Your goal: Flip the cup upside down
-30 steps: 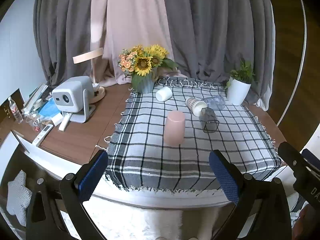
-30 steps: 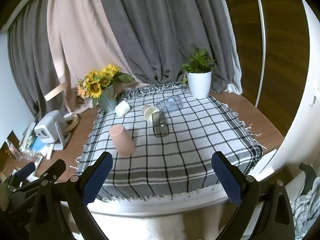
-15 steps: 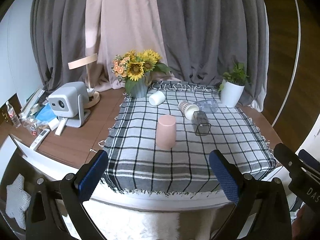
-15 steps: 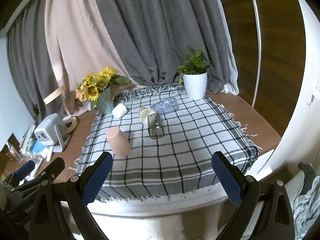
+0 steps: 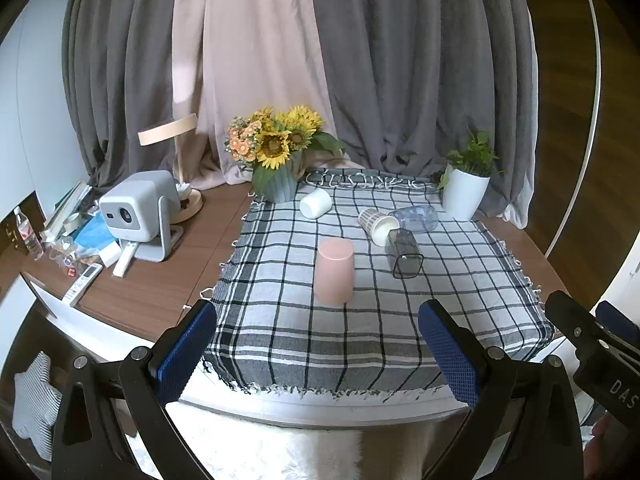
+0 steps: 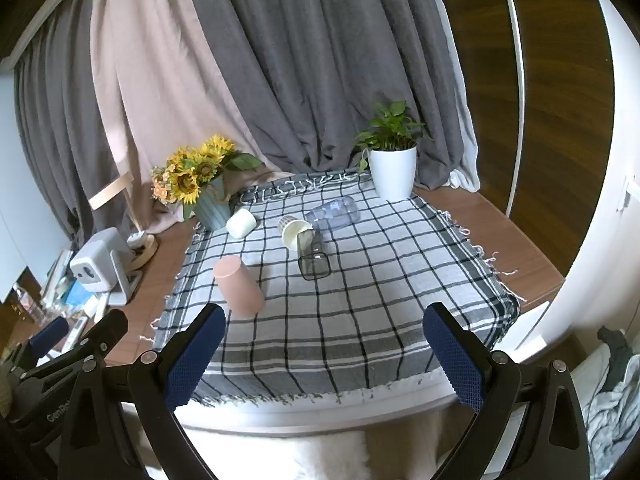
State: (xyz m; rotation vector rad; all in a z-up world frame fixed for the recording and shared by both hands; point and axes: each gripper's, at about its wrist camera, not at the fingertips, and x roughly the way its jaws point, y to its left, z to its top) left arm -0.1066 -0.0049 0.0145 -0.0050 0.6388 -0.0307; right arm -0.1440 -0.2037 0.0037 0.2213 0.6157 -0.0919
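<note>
A pink cup point(image 5: 334, 272) stands upside down on the checked cloth point(image 5: 360, 328); it also shows in the right wrist view point(image 6: 239, 287). Behind it lie a white cup point(image 5: 316, 203), a striped paper cup point(image 5: 378, 222), a dark clear cup point(image 5: 405, 253) and a clear plastic cup point(image 5: 414, 219), all on their sides. My left gripper point(image 5: 318, 350) is open and empty, off the table's near edge. My right gripper point(image 6: 322, 354) is open and empty, also off the near edge.
A vase of sunflowers point(image 5: 278, 160) and a white plant pot point(image 5: 466, 196) stand at the back of the cloth. A small projector point(image 5: 136, 212), a lamp point(image 5: 172, 140) and clutter sit on the wooden table point(image 5: 160, 284) to the left. Curtains hang behind.
Both grippers have pulled back and up from the table, so the cloth and cups look smaller and farther. Nothing on the table has moved.
</note>
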